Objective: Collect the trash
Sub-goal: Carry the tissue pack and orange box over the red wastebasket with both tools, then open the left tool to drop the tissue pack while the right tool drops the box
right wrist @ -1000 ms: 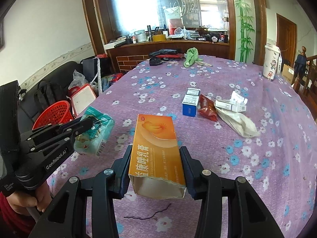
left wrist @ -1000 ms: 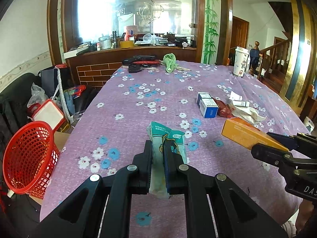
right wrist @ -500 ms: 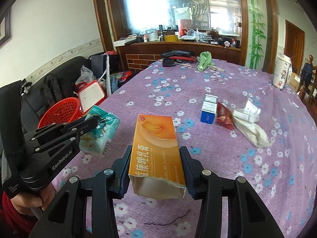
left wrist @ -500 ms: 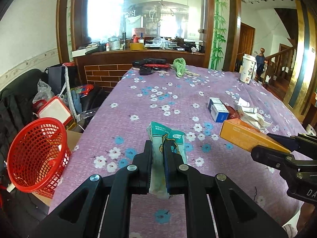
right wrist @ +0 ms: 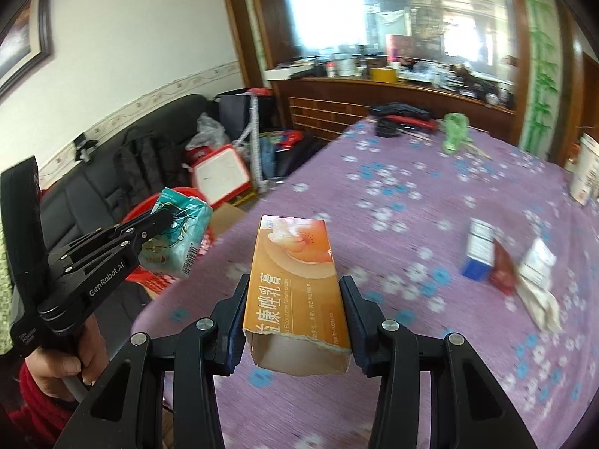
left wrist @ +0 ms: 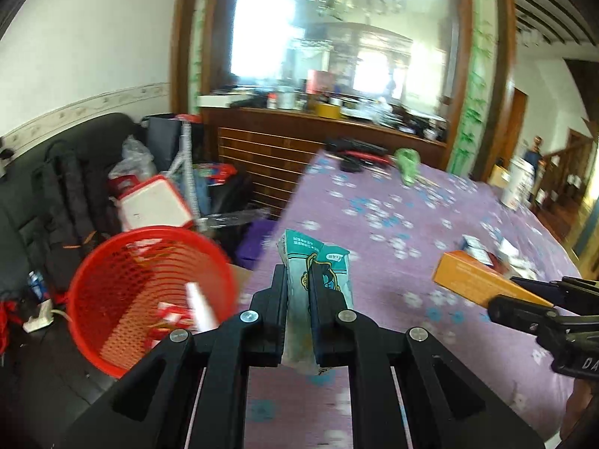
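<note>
My left gripper is shut on a teal tissue pack and holds it above the table's left edge, just right of the red mesh basket on the floor. The basket holds some red and white scraps. My right gripper is shut on an open orange carton and holds it over the purple flowered tablecloth. The right wrist view shows the left gripper with the tissue pack over the basket's rim. The left wrist view shows the orange carton at right.
On the table lie a blue-white box, a red wrapper, white paper scraps, a green cloth, black and red tools and a paper cup. A black sofa, bags and a red-framed board crowd the floor at left.
Both grippers have swung left with their loads. The left one now hangs at the table's left edge beside the red basket, which looks larger and nearer. The view is motion-blurred.
</note>
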The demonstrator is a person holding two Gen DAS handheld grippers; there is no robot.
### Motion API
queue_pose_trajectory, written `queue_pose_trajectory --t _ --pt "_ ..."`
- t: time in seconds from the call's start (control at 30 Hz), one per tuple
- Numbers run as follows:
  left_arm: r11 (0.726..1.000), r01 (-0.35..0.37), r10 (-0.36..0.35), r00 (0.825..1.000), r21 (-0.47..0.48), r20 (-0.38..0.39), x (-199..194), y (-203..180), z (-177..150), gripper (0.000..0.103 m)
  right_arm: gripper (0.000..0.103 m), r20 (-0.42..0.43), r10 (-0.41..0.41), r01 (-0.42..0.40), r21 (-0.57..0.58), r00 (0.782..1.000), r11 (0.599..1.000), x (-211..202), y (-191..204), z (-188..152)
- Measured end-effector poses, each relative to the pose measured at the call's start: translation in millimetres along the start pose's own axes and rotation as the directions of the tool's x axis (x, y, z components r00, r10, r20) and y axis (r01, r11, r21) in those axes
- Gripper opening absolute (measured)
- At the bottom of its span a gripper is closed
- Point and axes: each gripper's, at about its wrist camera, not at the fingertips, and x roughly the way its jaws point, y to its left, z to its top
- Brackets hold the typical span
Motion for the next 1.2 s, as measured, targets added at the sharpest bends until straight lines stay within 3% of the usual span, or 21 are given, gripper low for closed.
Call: queue_pose_trajectory --t 0.37,0.77,0.9,1.17,1.2 --pt "0.977 -0.165 0.164 0.986 -0.132 -0.021 8.7 111.2 4.4 0.01 0.049 -0.062 0.158 -0.162 -0.078 0.986 0.984 68.2 84.5 48.1" --pt "0.963 -0.204 0.193 0.978 -0.178 -0.077 33.0 154.2 -1.0 0.013 0.05 -0.12 0.243 -0.25 -0.041 0.962 0.967 143.0 134.9 84.7" --pt "0.959 -0.212 0.203 0.977 -0.189 -0.071 32.1 157.6 0.3 0.036 0.05 -0.124 0.243 -0.249 -0.029 0.962 0.968 154.2 138.4 87.3" --pt "0.967 -0.177 0.172 0.984 -0.181 -0.039 15.5 138.7 -3.6 0.043 0.05 -0.053 0.213 -0.215 -0.035 0.976 0.976 104.3 101.6 68.9" --pt "0.97 -0.165 0.161 0.986 -0.178 -0.034 13.2 133.3 -4.6 0.048 0.05 -0.045 0.196 -0.197 -0.044 0.98 0.979 96.7 96.6 64.5"
